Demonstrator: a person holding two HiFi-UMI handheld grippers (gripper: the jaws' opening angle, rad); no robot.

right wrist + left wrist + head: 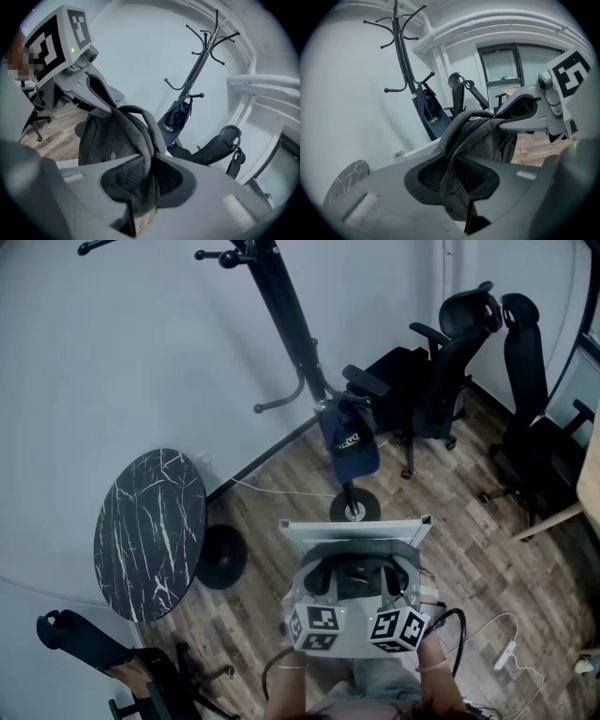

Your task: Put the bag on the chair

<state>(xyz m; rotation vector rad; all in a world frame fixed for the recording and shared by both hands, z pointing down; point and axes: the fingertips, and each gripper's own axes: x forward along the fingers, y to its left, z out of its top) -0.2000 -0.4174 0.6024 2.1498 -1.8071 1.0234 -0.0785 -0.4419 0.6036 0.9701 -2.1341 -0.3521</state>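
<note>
1. Head view: the left gripper point(323, 570) and the right gripper point(394, 570) are held side by side at the near edge. The grey backpack point(356, 585) is gripped between them above the wood floor point(450, 521). An office chair point(427, 371) is seen at the far right, well apart from the backpack. A coat rack point(286, 315) with a navy bag point(349, 442) stands beyond, and a round marble table point(150, 535) is at the left
2. Left gripper view: the jaws are drawn almost together and pinched on a strap point(452, 154) of the grey backpack point(487, 136), which hangs just beyond
3. Right gripper view: the jaws are likewise nearly closed and clamped on a strap point(146, 164), with the grey backpack point(103, 136) hanging to the left
</note>
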